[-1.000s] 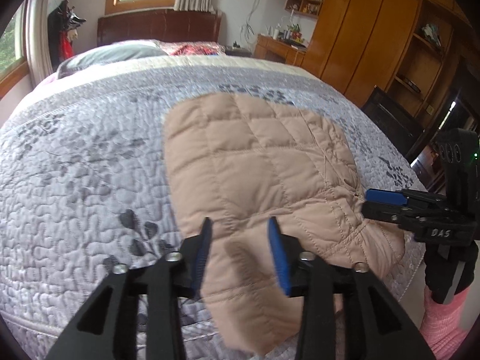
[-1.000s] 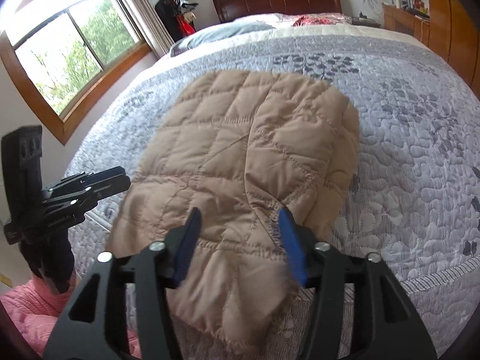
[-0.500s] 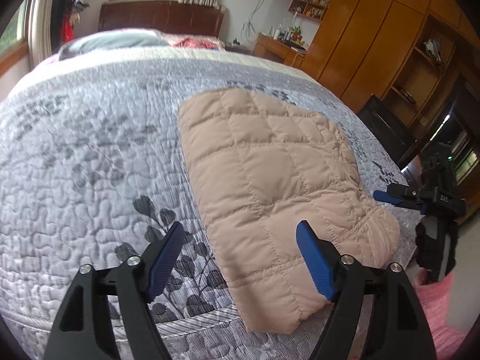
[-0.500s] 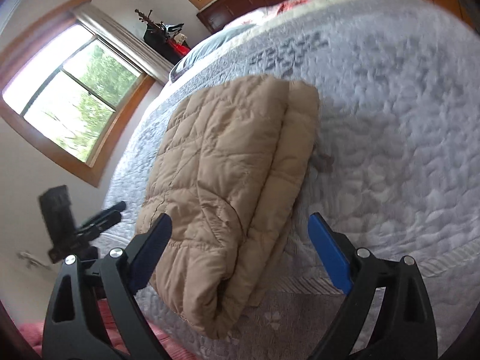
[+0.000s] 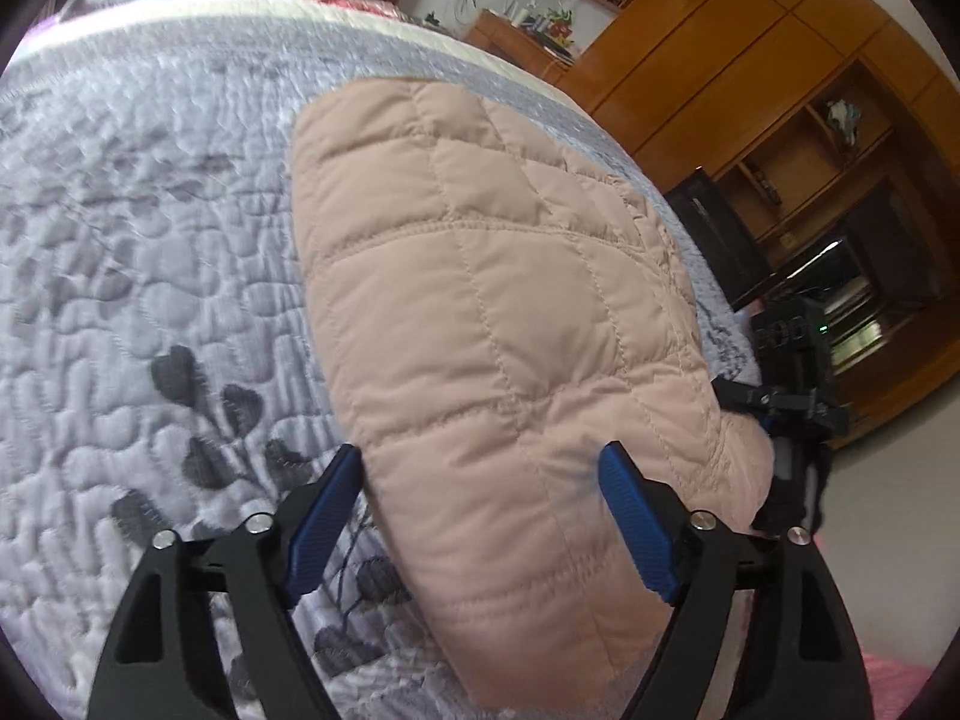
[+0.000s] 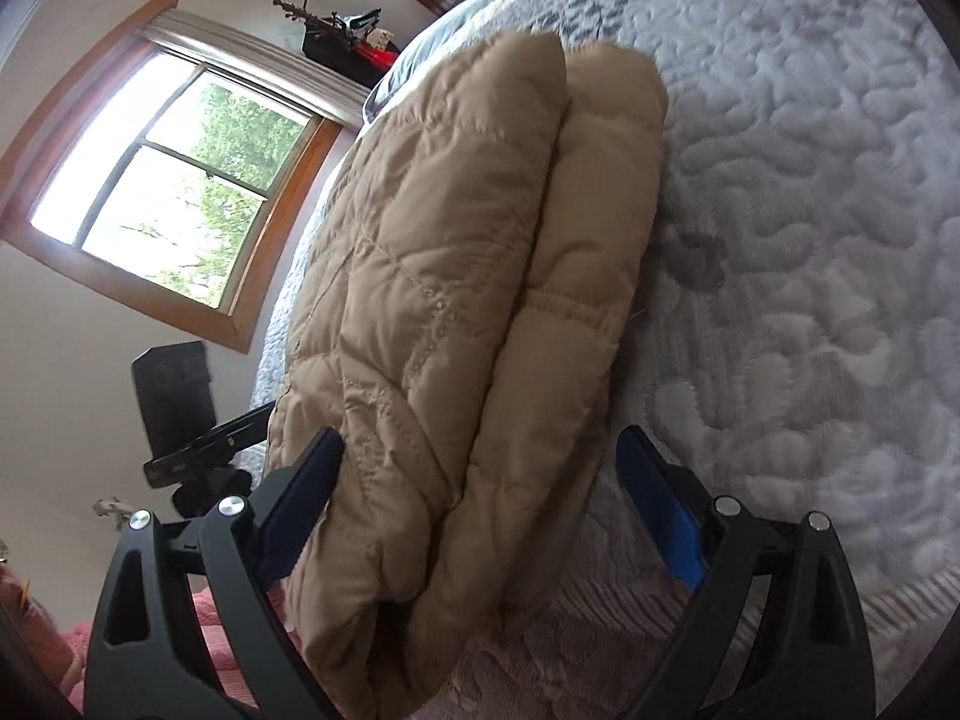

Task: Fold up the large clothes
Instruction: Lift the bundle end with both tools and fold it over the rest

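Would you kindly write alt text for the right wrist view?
A folded tan quilted jacket lies near the edge of a grey quilted bedspread, between the open blue-padded fingers of the right gripper. A wood-framed window is at left.

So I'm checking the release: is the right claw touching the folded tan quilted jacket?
Cannot tell. In the right wrist view the right claw stands wide open around the jacket, but its left pad overlaps the fabric.

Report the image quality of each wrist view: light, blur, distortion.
Left wrist view: even daylight, fisheye bends the bedspread into a dome, its far part smeared by motion blur; the beige quilted jacket stays fairly sharp. Right wrist view: the window is blown out to white, the frame is tilted, and the jacket's near end is soft.
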Available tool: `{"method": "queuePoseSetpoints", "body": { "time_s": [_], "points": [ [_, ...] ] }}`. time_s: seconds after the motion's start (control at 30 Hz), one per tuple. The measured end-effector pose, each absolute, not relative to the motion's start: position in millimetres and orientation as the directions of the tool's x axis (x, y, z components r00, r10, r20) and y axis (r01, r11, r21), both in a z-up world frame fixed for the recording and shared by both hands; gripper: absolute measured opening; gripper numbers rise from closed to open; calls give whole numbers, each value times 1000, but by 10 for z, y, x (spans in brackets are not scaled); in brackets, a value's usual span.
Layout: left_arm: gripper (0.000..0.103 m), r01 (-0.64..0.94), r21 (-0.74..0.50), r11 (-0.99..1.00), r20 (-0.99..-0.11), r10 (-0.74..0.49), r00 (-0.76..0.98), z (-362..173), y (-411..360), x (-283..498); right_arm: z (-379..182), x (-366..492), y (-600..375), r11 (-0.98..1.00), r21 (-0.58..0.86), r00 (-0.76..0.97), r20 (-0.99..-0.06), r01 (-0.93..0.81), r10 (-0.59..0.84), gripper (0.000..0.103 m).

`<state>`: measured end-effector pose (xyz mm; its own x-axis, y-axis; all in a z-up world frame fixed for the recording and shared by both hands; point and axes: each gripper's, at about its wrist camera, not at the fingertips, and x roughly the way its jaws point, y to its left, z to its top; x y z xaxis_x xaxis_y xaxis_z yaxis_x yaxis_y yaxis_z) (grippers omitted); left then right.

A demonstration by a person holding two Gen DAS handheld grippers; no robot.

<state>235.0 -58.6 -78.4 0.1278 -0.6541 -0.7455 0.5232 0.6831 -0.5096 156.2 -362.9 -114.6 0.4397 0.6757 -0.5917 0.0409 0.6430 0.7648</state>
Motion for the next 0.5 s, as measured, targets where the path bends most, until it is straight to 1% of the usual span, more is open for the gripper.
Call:
{"method": "queuePoseSetpoints", "body": {
  "time_s": [0.1, 0.2, 0.23, 0.27, 0.3, 0.33, 0.37, 0.4, 0.43, 0.47, 0.5],
  "points": [
    [90, 515, -540, 666, -733, -673, 102, -877, -622, 2436, -1220, 1673, -3572, 620, 784, 433, -569, 29, 700, 94],
    [92, 509, -562, 652, -720, -689, 89, -944, -672, 2458, -1222, 1726, -3508, 627, 779, 433, -569, 10, 699, 94],
    [92, 507, -564, 652, -718, -690, 89, -950, -684, 2455, -1216, 1753, -3461, 638, 770, 431, -575, -3, 696, 92],
    [92, 507, -565, 651, -715, -693, 94, -948, -699, 2441, -1204, 1777, -3410, 644, 765, 430, -577, -15, 694, 85],
    [90, 513, -564, 647, -710, -697, 99, -937, -711, 2420, -1204, 1797, -3372, 640, 768, 425, -571, -26, 702, 81],
    [82, 518, -559, 647, -708, -698, 109, -924, -715, 2401, -1197, 1820, -3336, 639, 769, 423, -569, -31, 705, 77],
    [79, 519, -556, 650, -706, -698, 119, -909, -705, 2388, -1185, 1825, -3314, 643, 765, 427, -570, -36, 702, 71],
    [72, 520, -552, 651, -703, -699, 129, -886, -704, 2373, -1170, 1823, -3299, 648, 760, 430, -571, -43, 699, 68],
    [64, 520, -552, 652, -699, -702, 137, -866, -684, 2358, -1136, 1812, -3287, 650, 758, 436, -569, -52, 698, 61],
    [61, 519, -554, 651, -693, -706, 146, -836, -675, 2340, -1104, 1792, -3269, 654, 754, 442, -567, -60, 695, 56],
    [56, 525, -547, 652, -689, -707, 160, -796, -679, 2317, -1051, 1774, -3246, 663, 745, 450, -568, -72, 688, 54]
  ]
}}
